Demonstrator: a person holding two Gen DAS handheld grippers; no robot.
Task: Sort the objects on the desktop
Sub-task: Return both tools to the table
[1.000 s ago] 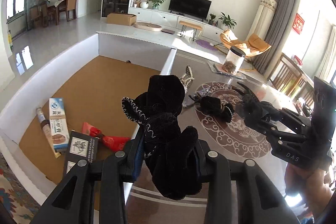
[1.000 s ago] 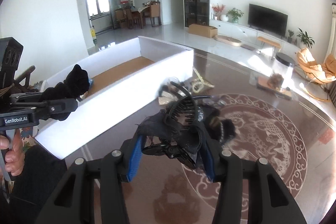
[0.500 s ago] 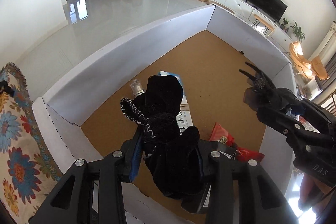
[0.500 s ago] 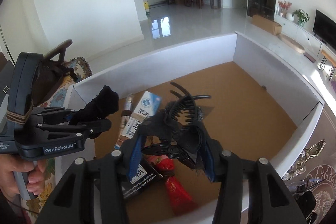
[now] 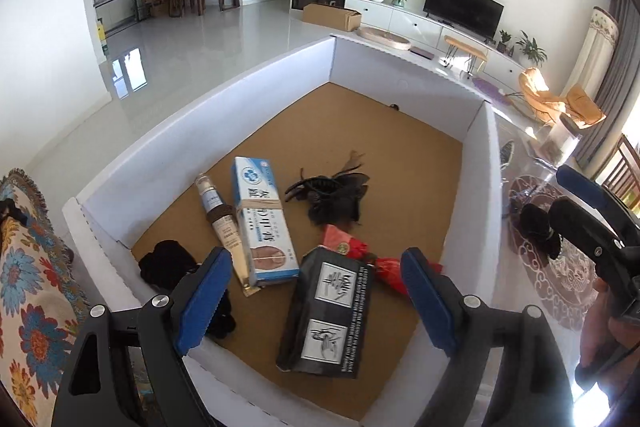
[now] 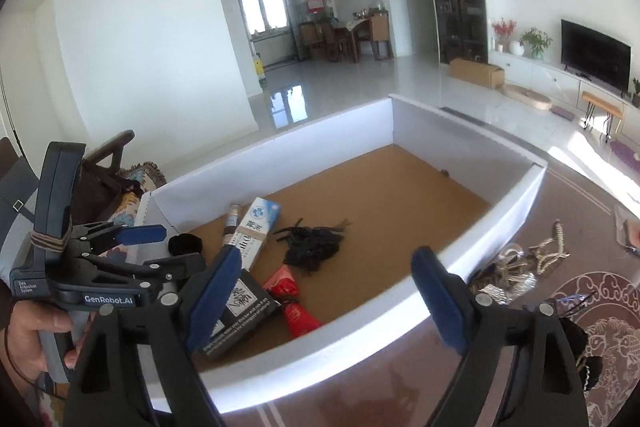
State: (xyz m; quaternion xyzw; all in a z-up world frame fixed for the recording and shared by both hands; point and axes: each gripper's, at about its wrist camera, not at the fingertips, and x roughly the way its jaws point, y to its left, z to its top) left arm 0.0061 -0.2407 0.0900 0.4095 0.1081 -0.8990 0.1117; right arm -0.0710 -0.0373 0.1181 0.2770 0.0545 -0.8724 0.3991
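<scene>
Now both tools hover over the white box [image 5: 256, 99]. At lower left of the left wrist view, the black fabric piece [image 5: 168, 263] lies in the box corner; the left hand-held gripper [image 5: 316, 291] is opening, nothing between its pads. Mid-frame, the black hair claw [image 5: 332, 191] rests on the cardboard floor beside the toothpaste carton [image 5: 264, 223]. The right hand-held gripper [image 6: 328, 291] is likewise opening, empty.
</scene>
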